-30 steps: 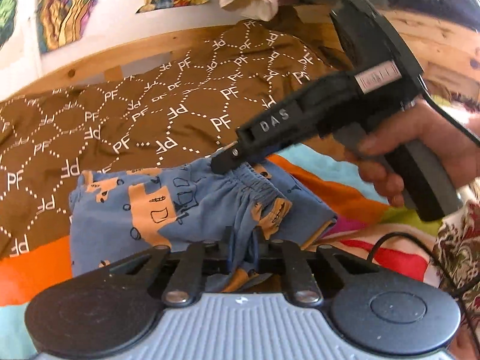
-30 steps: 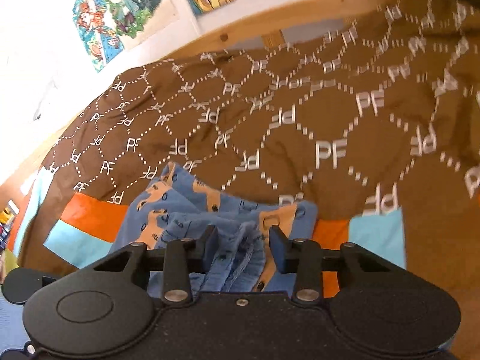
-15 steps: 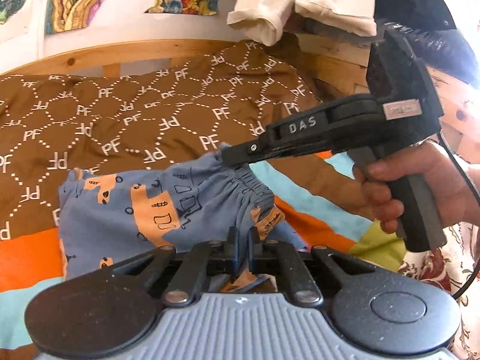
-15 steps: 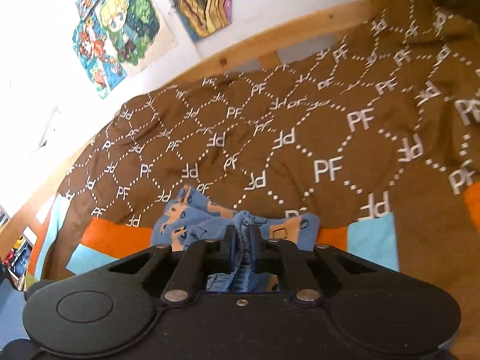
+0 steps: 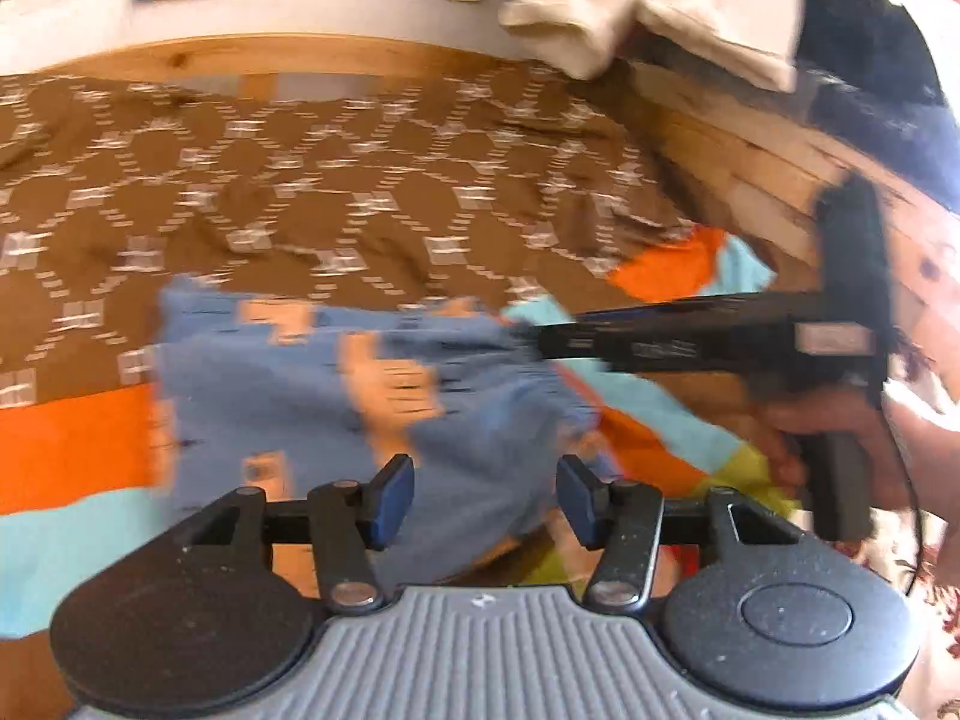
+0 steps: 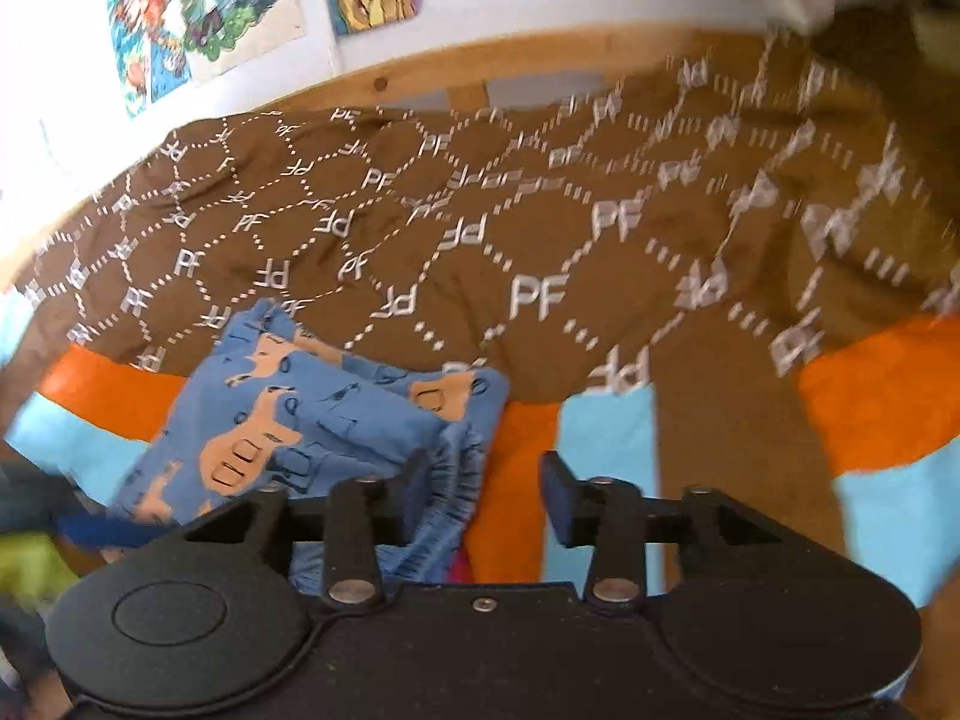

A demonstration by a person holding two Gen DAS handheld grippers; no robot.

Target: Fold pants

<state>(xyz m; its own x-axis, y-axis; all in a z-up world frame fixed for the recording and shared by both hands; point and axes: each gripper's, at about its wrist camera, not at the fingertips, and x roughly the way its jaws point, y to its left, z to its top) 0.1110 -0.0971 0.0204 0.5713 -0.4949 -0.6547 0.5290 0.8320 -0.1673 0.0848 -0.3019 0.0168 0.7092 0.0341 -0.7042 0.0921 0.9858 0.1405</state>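
I am watching one pair of blue pants (image 6: 336, 414) lying folded on one brown blanket (image 6: 540, 252). My two grippers, left gripper (image 5: 485, 501) and right gripper (image 6: 485, 495), are opening, pads clear of the orange-printed cloth.

We can read only one text clearly: the white letters "PF", which are repeated many times on the brown blanket (image 6: 540, 276) that covers the far part of the bed. In the right wrist view they stand inside a net of dotted white lines; some read normally and some are turned or mirrored. Toward the right side of this view the letters are blurred. In the left wrist view the same blanket (image 5: 360, 192) is so blurred that we see only white marks. The right hand-held gripper (image 5: 690, 342) carries a pale label there, but we cannot read it. The colourful posters (image 6: 204, 18) on the far wall show no text that we can read.
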